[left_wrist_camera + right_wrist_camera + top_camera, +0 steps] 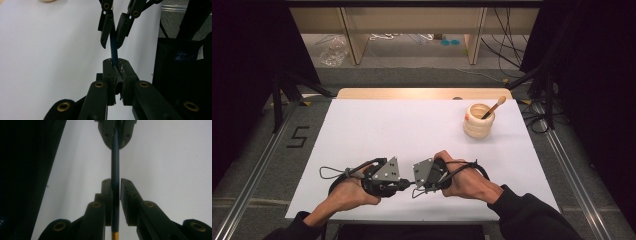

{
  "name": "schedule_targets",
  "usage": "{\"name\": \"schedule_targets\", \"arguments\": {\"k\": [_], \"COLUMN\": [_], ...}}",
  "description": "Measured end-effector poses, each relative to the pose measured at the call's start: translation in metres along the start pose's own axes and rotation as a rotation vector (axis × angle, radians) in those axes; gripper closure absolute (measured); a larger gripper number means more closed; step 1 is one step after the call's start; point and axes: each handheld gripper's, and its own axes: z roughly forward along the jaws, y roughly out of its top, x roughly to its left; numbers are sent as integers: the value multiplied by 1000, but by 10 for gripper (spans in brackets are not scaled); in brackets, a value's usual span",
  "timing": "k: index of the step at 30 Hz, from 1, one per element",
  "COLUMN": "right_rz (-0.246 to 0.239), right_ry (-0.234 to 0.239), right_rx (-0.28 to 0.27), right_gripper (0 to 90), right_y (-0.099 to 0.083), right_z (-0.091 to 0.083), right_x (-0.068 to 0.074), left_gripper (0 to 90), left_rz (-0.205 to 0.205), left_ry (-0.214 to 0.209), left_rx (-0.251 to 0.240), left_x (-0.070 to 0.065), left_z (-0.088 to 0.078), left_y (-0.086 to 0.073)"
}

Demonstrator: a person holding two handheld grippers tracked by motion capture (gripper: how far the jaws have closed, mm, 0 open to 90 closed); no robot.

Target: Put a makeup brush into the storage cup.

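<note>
Low over the near middle of the white table [362, 130], the two grippers face each other tip to tip, with a thin blue pencil [114, 48] bridging them. The left gripper [117, 68] is clamped tight on one end of it. The right gripper [115, 185] has the other end lying between its jaws; a narrow gap shows beside the shaft, so the jaws are slightly loosened rather than pressing. A gold band [115, 235] marks the pencil's end there. A pale ribbed cup [478, 121] holding a wooden stick [495, 107] stands well apart, at the far right.

i work in a recording lab: black curtains [242, 75], floor rails [257, 165], loose cables [507, 45], white table [412, 130].
</note>
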Motion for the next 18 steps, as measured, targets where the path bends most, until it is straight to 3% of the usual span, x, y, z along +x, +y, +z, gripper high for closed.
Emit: {"name": "schedule_targets", "arguments": {"k": [1, 2, 3, 4, 6, 7, 9, 11, 12, 13, 18], "right_rz": [-9, 19, -11, 11, -17, 24, 17, 11, 13, 9, -22], "right_ry": [-4, 2, -4, -1, -1, 1, -2, 3, 9, 9, 7], "right_rx": [1, 11, 12, 22, 24, 34, 34, 33, 37, 36, 36], "right_gripper": [814, 814, 819, 824, 830, 832, 836, 837, 838, 839, 843], "right_y": [-2, -2, -4, -5, -6, -7, -9, -10, -10, -10, -10], "right_z": [0, -1, 0, -1, -1, -2, -2, -2, -2, -2, -3], "right_x": [-1, 1, -1, 1, -1, 1, 0, 0, 0, 0, 0], "left_gripper": [851, 851, 851, 851, 851, 851, 851, 851, 851, 850, 849], "left_rz": [-7, -1, 4, 16, 2, 2, 24, 11, 32, -5, -7], "left_ry": [4, 3, 4, 1, 2, 3, 7, 0, -8, -4, -16], "left_rx": [-7, -4, 0, 10, -4, -2, 14, 2, 21, -8, 4], "left_x": [0, 0, 1, 2, 2, 2, 4, 3, 4, 3, 4], "left_z": [0, -1, -2, -3, -2, -3, -4, -3, -4, -2, -1], "left_y": [0, 0, 0, 0, -1, -1, -1, -1, -1, -1, -2]}}
